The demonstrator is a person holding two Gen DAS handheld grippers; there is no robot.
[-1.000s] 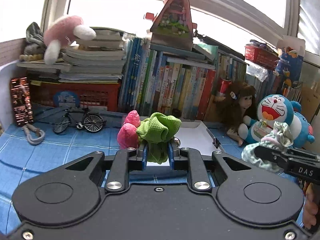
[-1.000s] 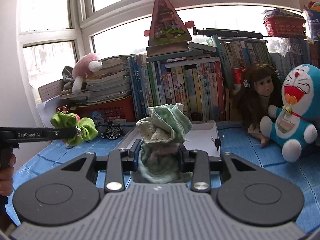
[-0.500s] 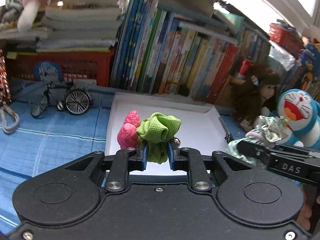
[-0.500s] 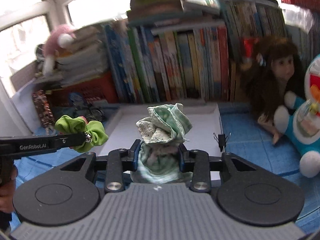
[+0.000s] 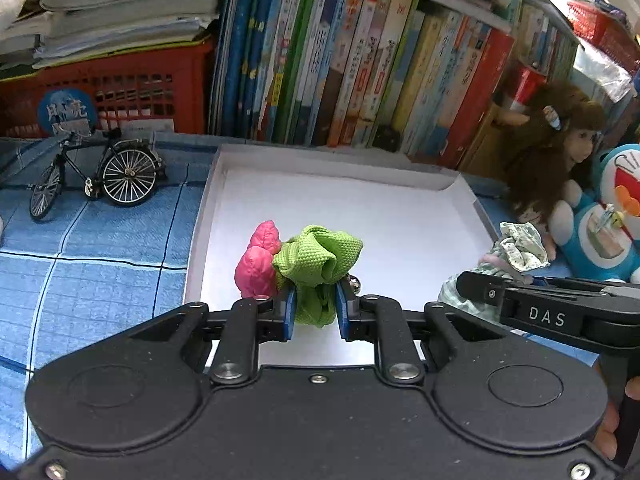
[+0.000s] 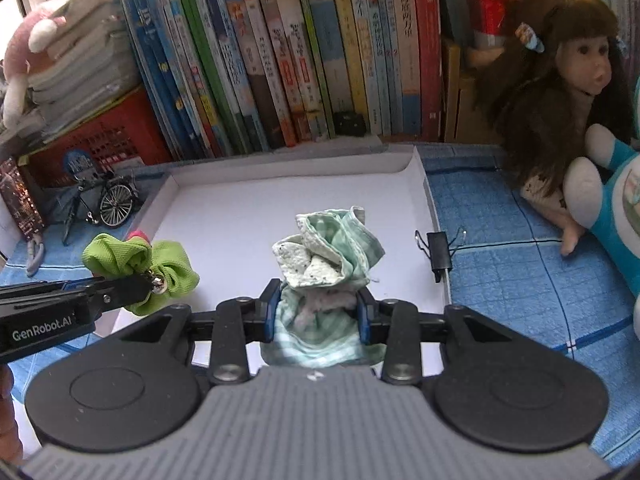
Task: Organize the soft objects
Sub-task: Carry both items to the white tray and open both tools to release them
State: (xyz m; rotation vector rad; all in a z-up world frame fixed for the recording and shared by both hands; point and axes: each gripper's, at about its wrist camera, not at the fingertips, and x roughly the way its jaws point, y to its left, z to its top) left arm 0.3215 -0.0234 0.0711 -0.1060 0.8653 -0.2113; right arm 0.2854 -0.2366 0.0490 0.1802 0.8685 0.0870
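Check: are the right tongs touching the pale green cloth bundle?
Touching. The right wrist view shows the right tongs with both blue pads pressed into the pale green cloth bundle, squeezing its waist.

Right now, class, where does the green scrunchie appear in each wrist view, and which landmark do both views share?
Left wrist view: green scrunchie at centre, clamped between the near fingers.
Right wrist view: green scrunchie at left, at the tip of the other gripper.
Shared landmark: the white tray behind it.
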